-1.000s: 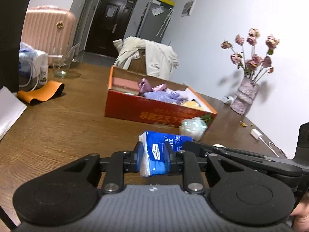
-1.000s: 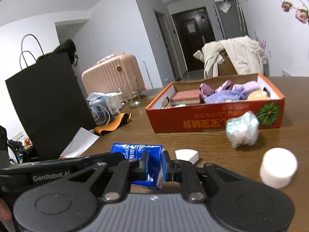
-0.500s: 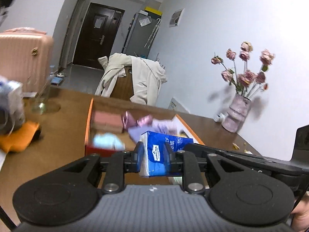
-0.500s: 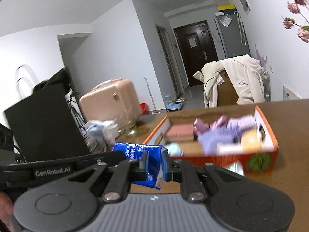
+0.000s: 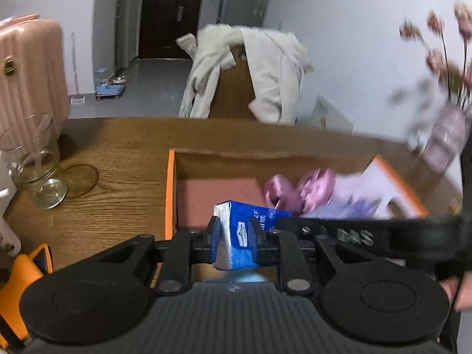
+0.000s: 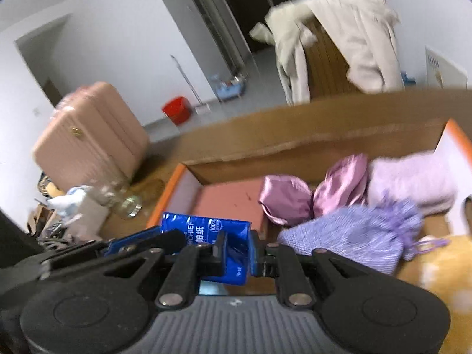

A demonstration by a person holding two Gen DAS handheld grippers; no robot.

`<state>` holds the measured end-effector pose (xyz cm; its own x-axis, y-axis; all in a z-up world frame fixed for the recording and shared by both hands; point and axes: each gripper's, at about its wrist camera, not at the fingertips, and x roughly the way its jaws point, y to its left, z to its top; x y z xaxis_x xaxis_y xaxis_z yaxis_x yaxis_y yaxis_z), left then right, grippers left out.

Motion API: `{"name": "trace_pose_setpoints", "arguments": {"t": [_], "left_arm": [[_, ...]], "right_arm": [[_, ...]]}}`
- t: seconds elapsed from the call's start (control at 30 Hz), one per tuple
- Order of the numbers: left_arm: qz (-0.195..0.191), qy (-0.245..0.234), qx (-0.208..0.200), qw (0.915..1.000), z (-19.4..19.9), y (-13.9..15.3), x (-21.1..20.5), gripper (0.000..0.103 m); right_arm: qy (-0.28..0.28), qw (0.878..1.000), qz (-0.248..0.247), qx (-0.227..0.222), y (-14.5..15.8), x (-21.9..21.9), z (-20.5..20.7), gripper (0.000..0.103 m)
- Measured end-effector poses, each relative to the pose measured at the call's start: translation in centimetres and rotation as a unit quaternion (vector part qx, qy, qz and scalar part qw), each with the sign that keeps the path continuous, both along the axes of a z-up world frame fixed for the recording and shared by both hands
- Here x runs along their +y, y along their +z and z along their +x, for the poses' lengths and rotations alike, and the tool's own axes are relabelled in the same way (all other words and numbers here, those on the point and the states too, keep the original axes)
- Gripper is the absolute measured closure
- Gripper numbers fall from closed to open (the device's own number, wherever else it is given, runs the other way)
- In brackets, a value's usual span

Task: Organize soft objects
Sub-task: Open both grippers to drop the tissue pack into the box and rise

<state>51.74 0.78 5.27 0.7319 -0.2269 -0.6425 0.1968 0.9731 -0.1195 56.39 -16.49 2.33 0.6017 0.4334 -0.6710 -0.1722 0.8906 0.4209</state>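
left tool | clamps one end of the tissue pack | right tool | clamps the other end, so it stays flat | pack hangs over the box, near the pink bow | next: drop it in

Tissue pack above the box; glass jar left of the box

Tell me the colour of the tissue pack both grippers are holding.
Blue with white lettering. The tissue pack shows best in the right wrist view, above the box.
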Motion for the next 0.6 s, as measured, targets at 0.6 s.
{"name": "trace_pose_setpoints", "arguments": {"t": [0.6], "left_arm": [[0.013, 0.046, -0.088, 0.995, -8.2, 4.5, 3.5, 0.065]], "right_arm": [[0.055, 0.991, -0.067, -0.106, 7.0, -1.5, -8.4, 0.064]]}}
